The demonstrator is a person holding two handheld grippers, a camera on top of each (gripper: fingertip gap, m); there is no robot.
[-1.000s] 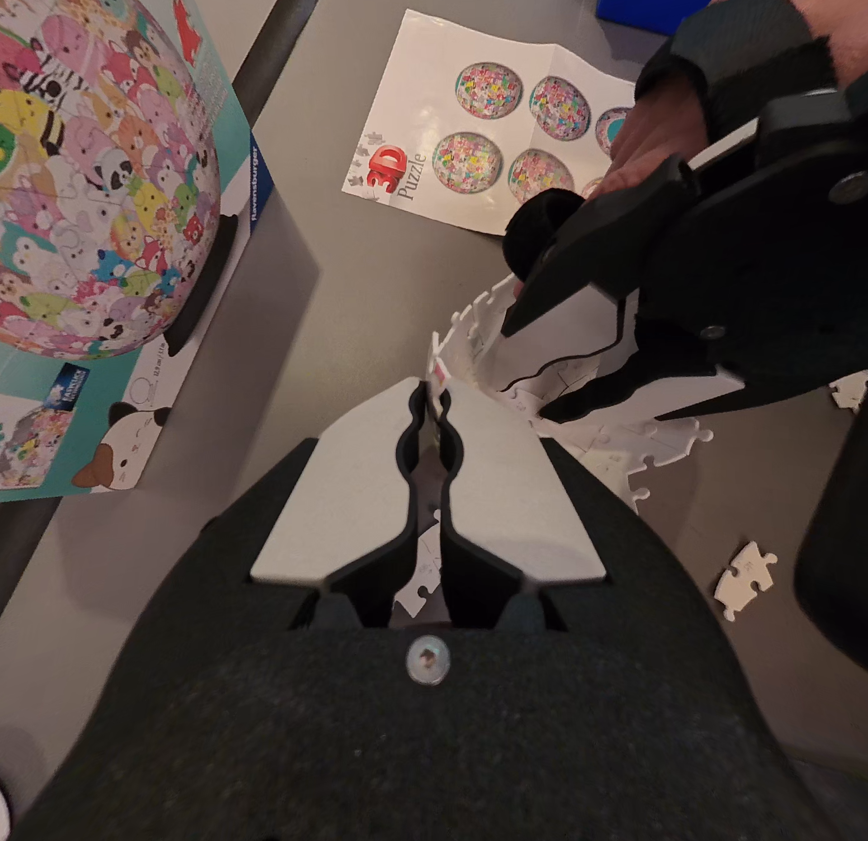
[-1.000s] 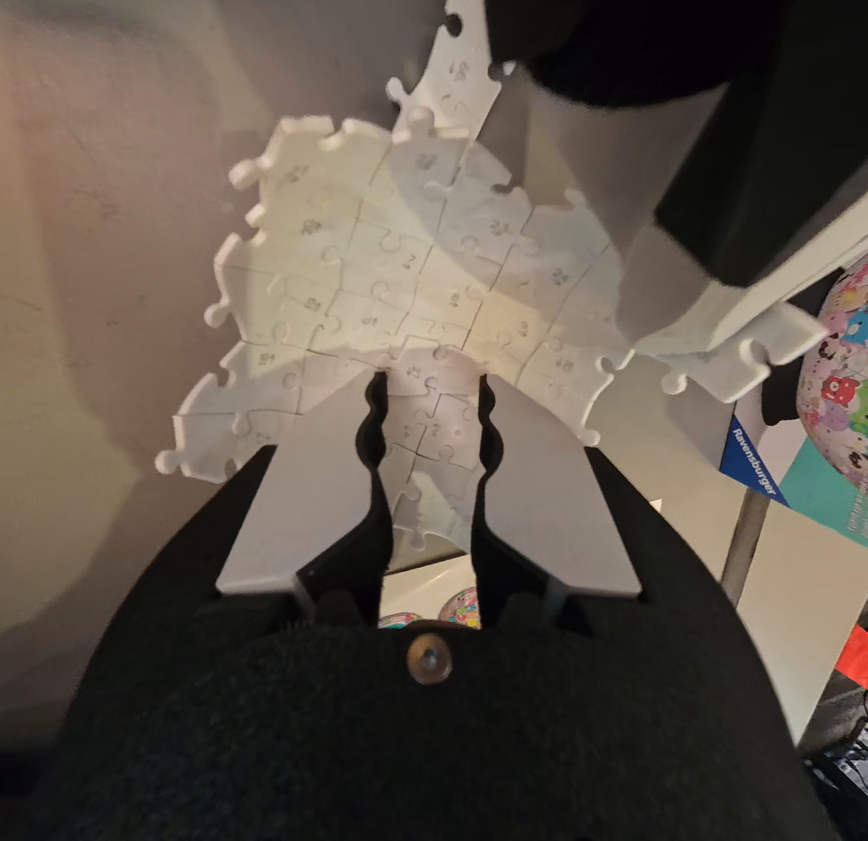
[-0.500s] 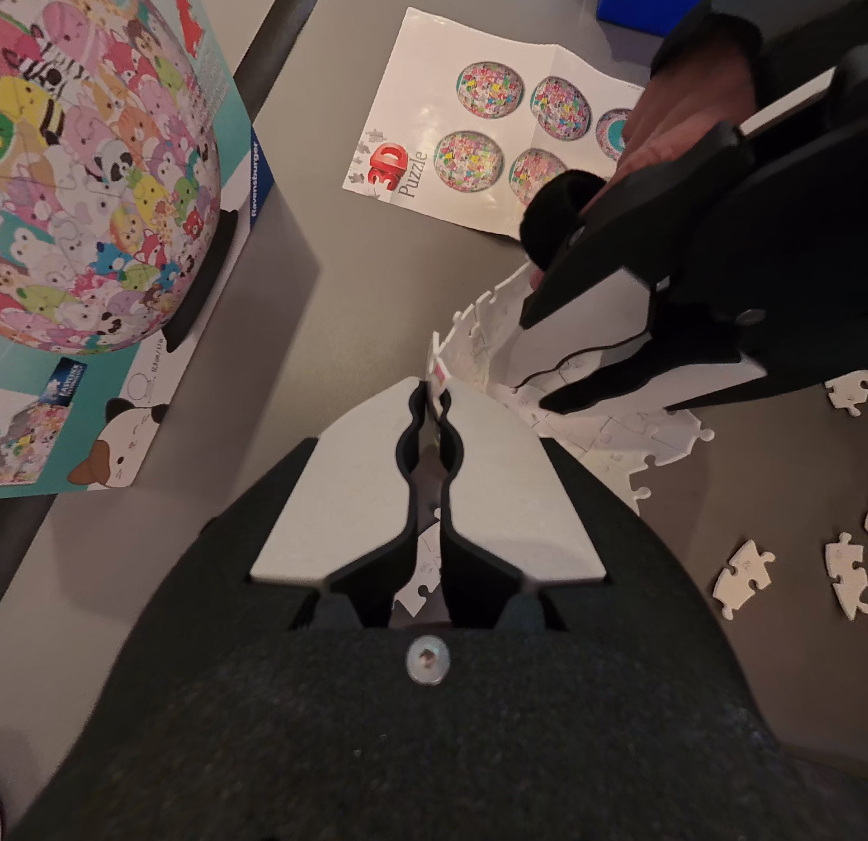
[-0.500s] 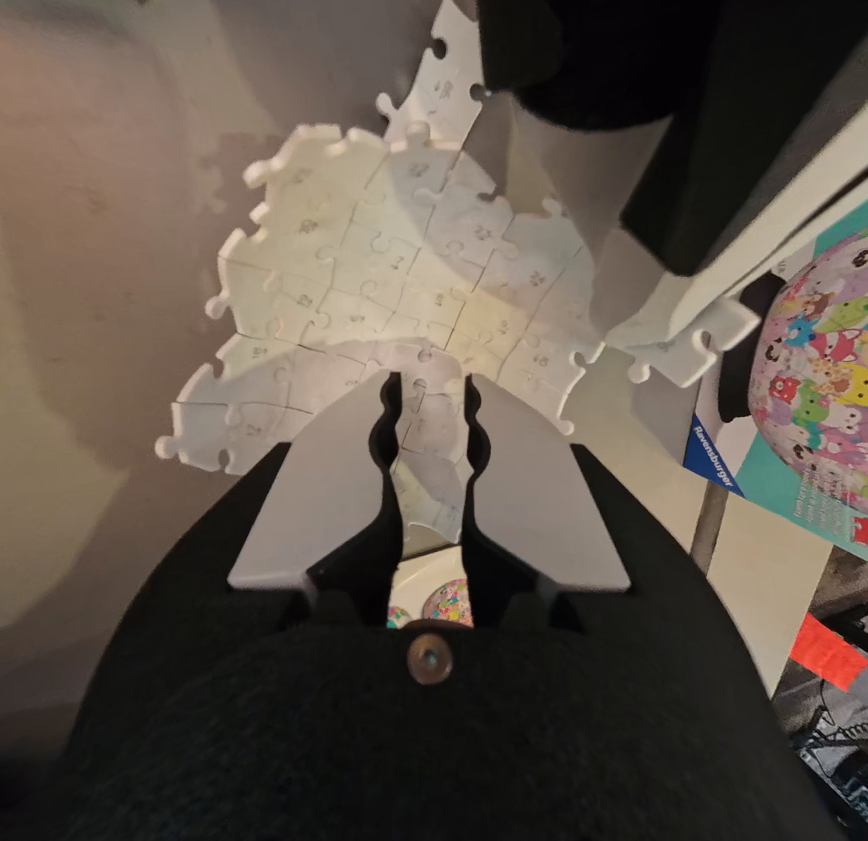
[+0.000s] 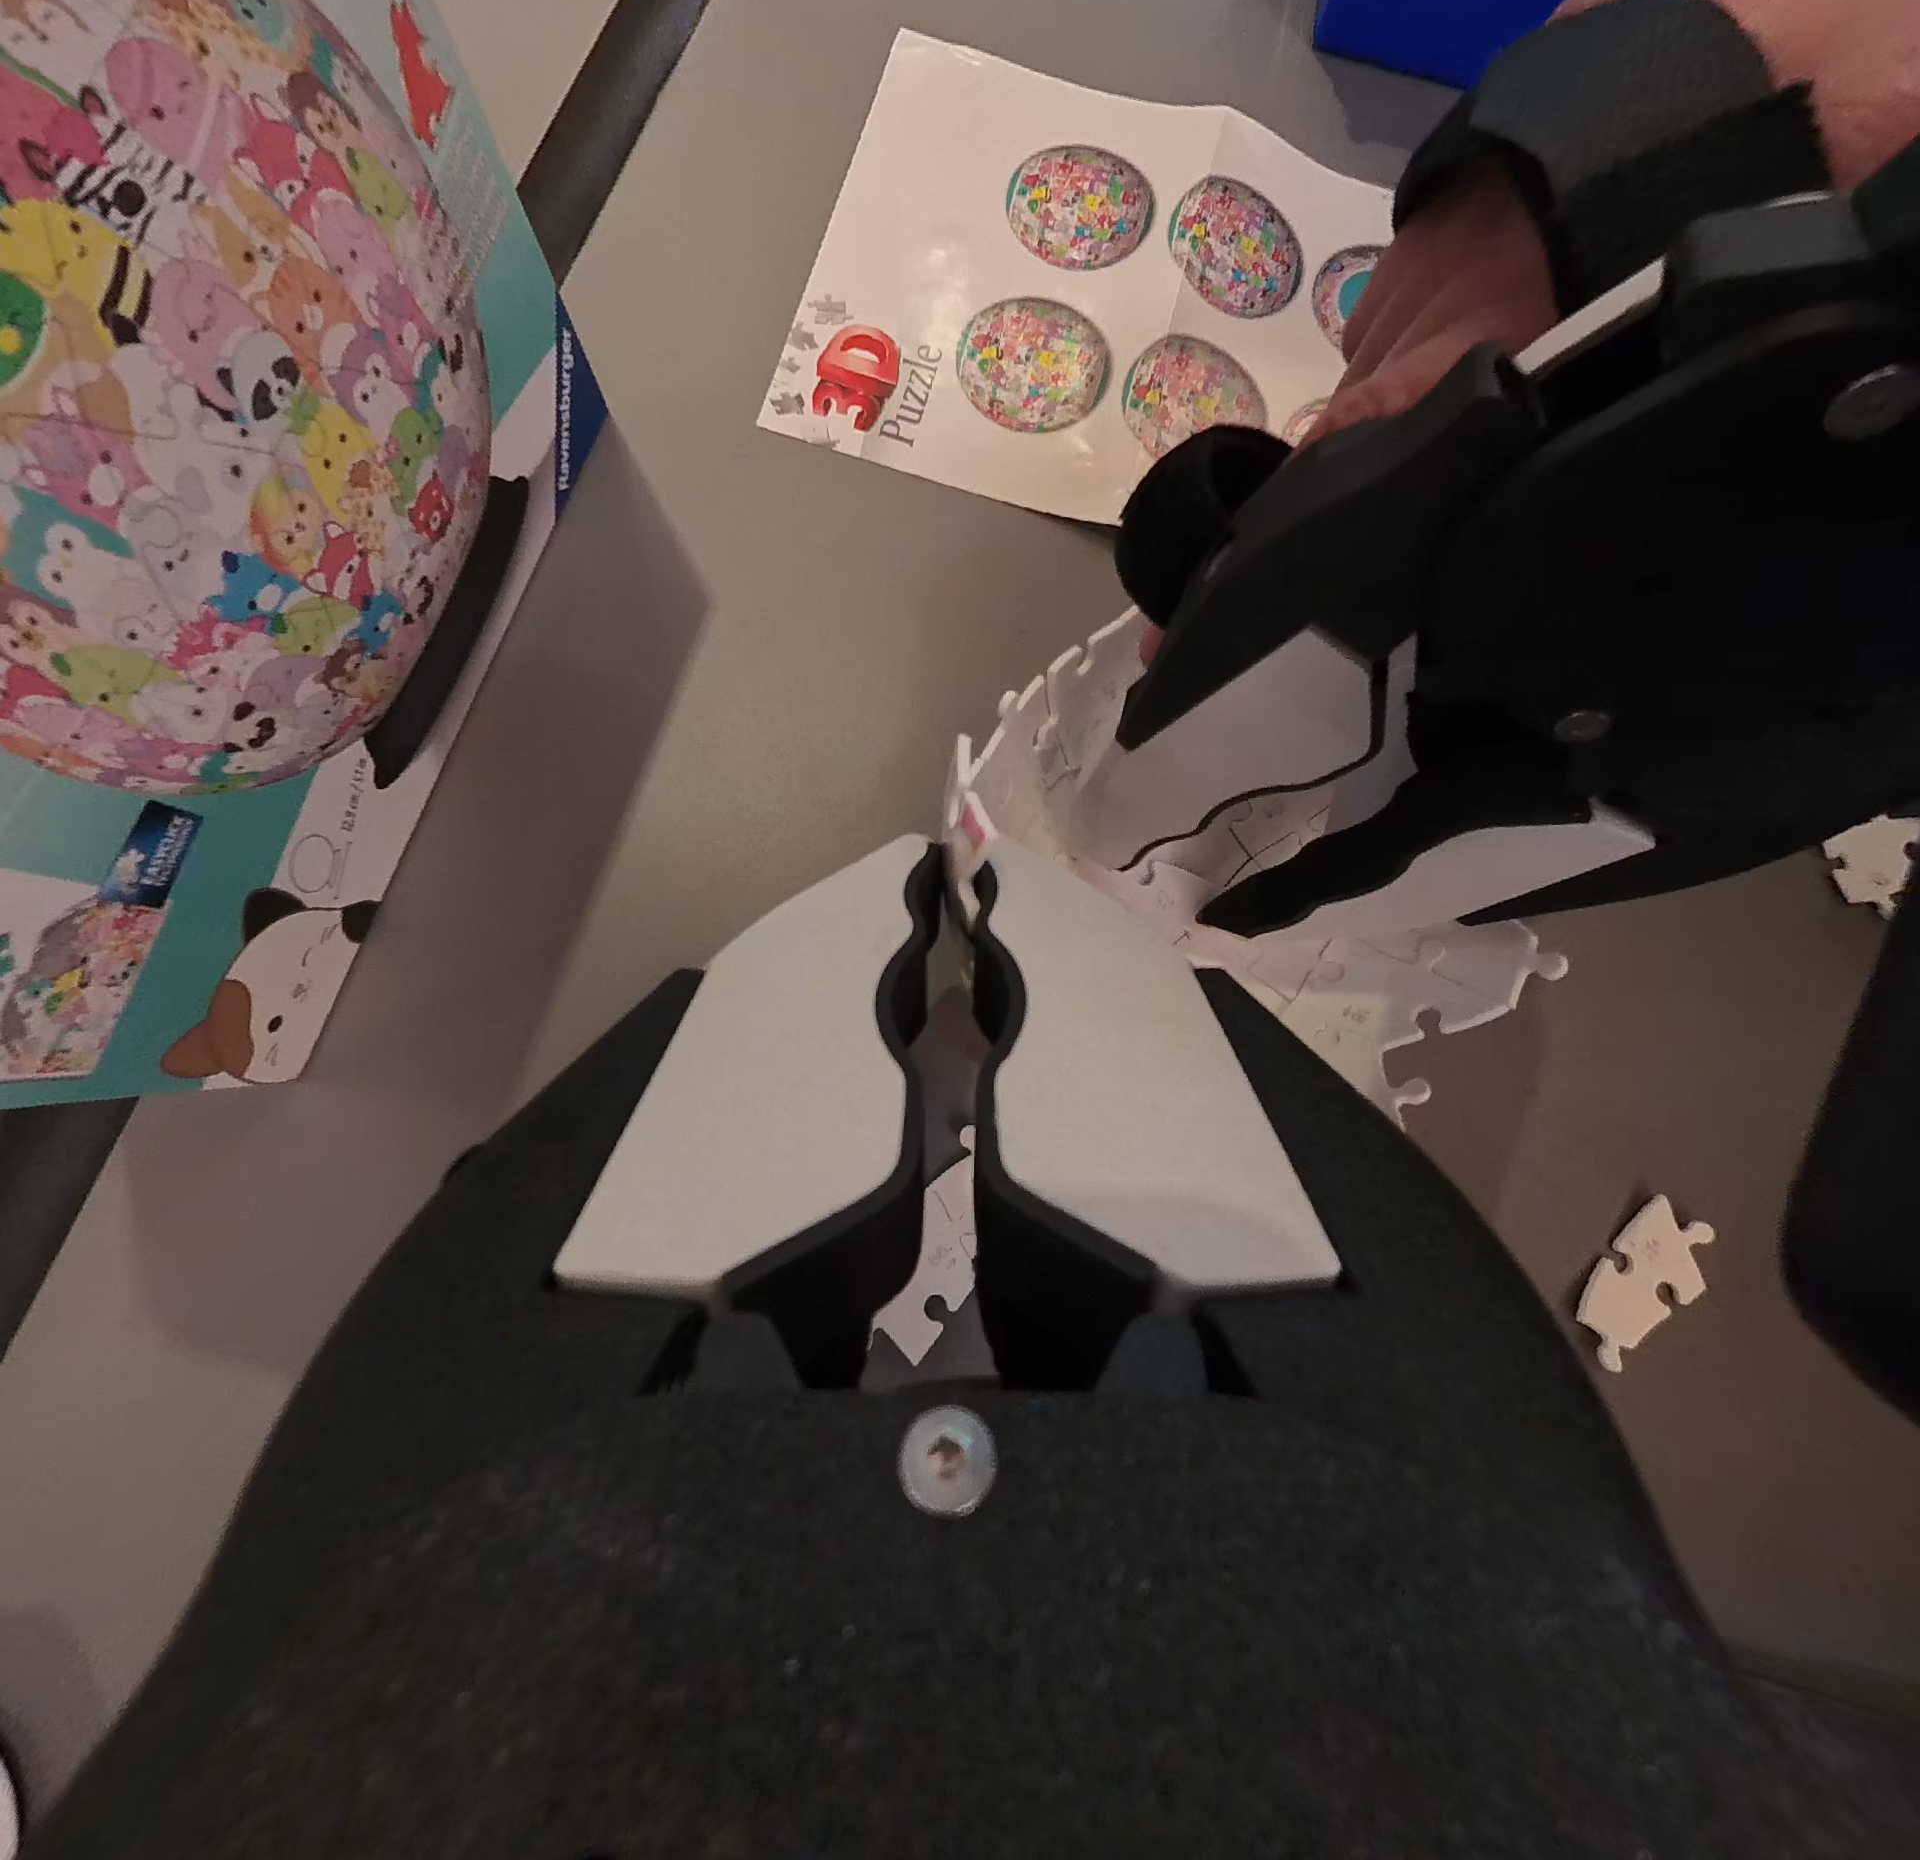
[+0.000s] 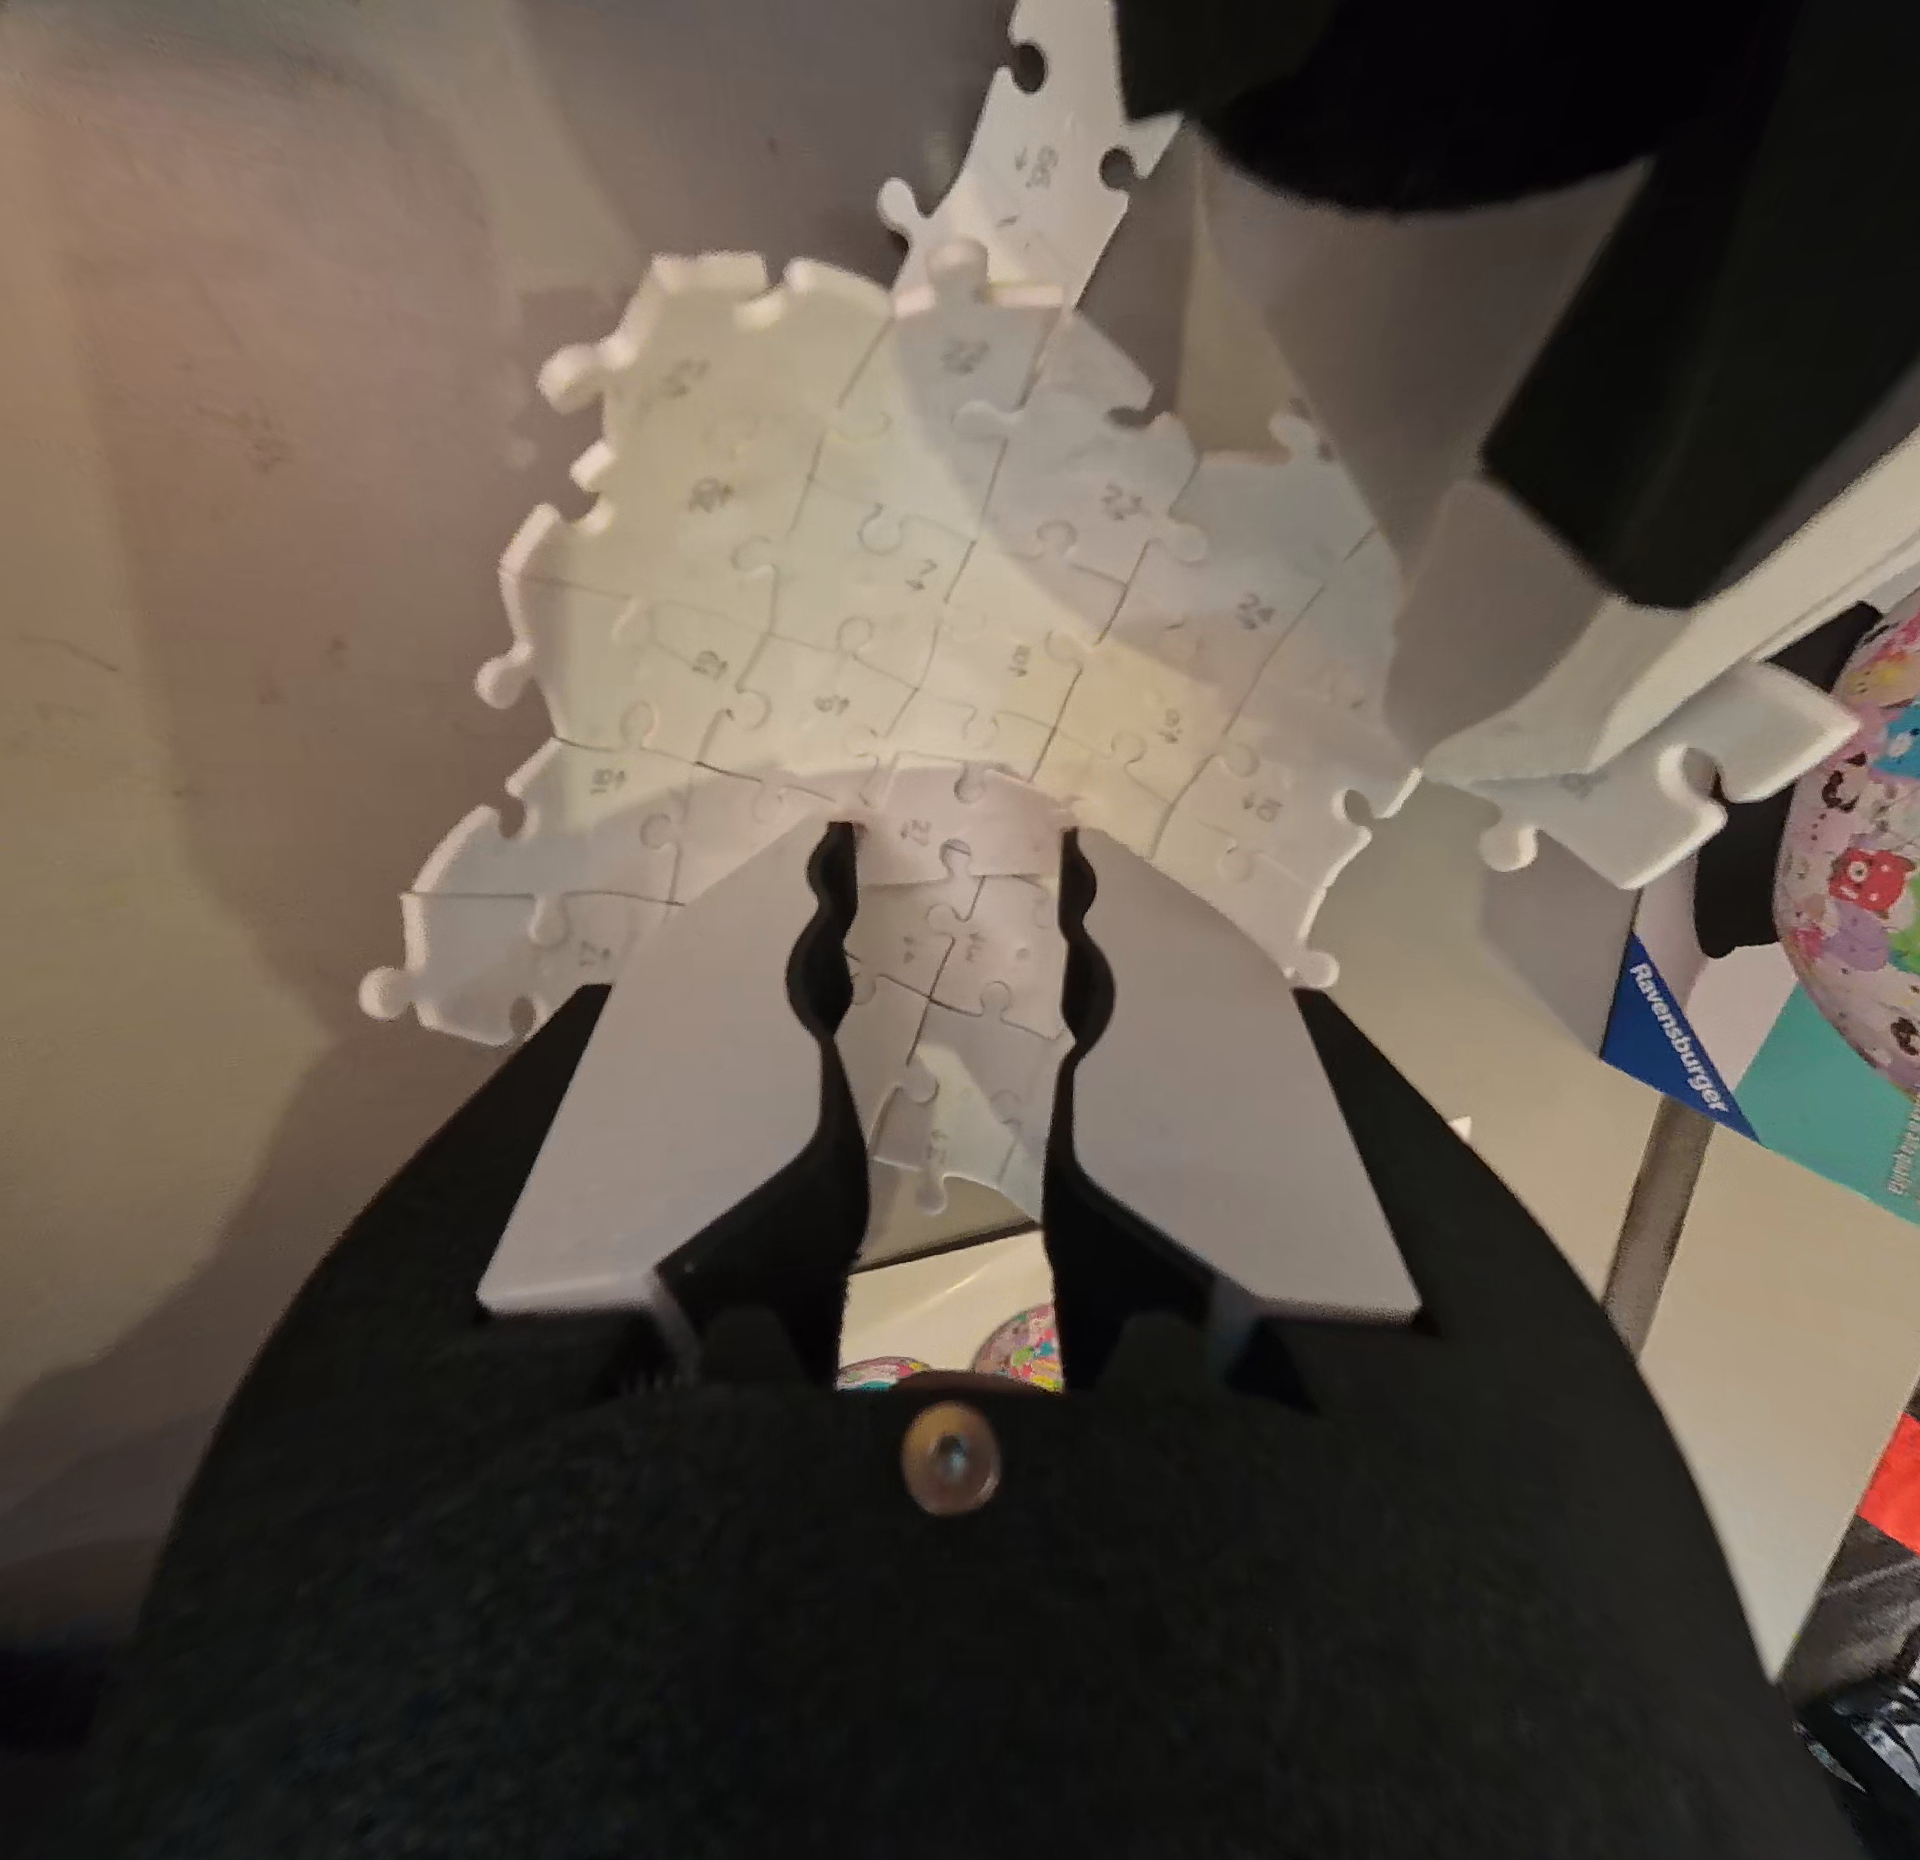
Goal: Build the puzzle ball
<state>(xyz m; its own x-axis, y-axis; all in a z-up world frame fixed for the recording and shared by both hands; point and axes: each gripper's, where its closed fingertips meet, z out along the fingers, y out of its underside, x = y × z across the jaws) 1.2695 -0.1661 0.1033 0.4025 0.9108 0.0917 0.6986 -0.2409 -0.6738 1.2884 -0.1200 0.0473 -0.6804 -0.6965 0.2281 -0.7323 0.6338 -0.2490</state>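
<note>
Clamped at its rim by the left gripper (image 5: 961, 865): curved white puzzle shell (image 6: 935, 605), spreading ahead of the parted right gripper (image 6: 961, 854), fingers straddling its near edge, nearer arm for pressing.

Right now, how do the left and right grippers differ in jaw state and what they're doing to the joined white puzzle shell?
The left gripper has its jaws nearly closed, pinching the edge of the curved white shell of joined puzzle pieces. The right gripper has its jaws parted, pointing at the shell's blank inner face without clamping it. Both are black with pale grey pads and meet at the same shell.
</note>
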